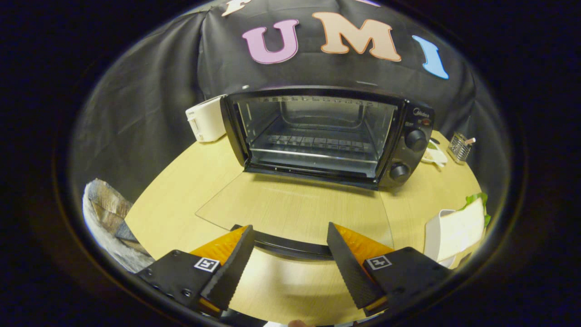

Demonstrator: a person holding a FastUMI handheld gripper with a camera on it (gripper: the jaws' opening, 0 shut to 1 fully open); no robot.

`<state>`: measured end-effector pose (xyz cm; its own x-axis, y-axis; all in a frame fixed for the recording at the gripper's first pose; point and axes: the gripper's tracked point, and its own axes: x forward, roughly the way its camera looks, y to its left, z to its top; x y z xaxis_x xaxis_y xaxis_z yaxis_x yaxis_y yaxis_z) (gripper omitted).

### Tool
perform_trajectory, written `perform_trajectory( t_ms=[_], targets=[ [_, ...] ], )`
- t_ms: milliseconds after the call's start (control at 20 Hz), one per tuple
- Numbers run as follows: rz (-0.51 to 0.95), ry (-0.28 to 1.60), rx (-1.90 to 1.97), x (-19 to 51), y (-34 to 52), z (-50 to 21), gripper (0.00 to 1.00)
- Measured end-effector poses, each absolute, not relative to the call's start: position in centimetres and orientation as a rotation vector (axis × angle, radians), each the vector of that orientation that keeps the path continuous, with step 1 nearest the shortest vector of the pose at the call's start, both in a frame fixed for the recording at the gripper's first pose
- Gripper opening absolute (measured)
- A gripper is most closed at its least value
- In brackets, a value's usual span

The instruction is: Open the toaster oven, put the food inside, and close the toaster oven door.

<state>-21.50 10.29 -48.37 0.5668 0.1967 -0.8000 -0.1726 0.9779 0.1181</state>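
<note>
The pale wooden worktop (190,181) spreads out from the gripper towards the black booth wall. At 12 o'clock from the gripper, at the far side of the worktop, stands the black toaster oven (327,134), its cavity showing a wire rack (317,144) across the lower part. Its glass door (295,211) is folded fully down and lies flat over the worktop, the wood showing through the pane, with the dark door handle (290,245) curving across just ahead of the fingertips. Two round knobs (415,140) sit one above the other on the oven's control panel at about 1 o'clock.

At 3 o'clock, beside the near finger on that side, rests a white dish (438,236) carrying the food (467,222), a pale slab with green leaves at its far edge. At 11 o'clock a white appliance (206,119) stands just beside the oven's side wall. At 2 o'clock, past the oven, lie a small white item (435,156) and a small metal wire basket (459,146).

The gripper (288,247) is spread wide, its two fingers holding nothing, apart over the worktop with the handle between and just beyond their tips.
</note>
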Motion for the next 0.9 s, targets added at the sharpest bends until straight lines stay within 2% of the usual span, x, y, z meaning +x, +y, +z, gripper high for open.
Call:
perform_trajectory(
  t_ms=[300, 500, 900],
  targets=[
    [0.242, 0.954, 0.002, -22.0, 10.3, -49.7, 1.00],
    [0.214, 0.868, 0.031, -19.6, 8.4, -46.8, 1.00],
    [0.045, 0.642, 0.005, -14.0, -5.4, -37.4, 1.00]
  ],
)
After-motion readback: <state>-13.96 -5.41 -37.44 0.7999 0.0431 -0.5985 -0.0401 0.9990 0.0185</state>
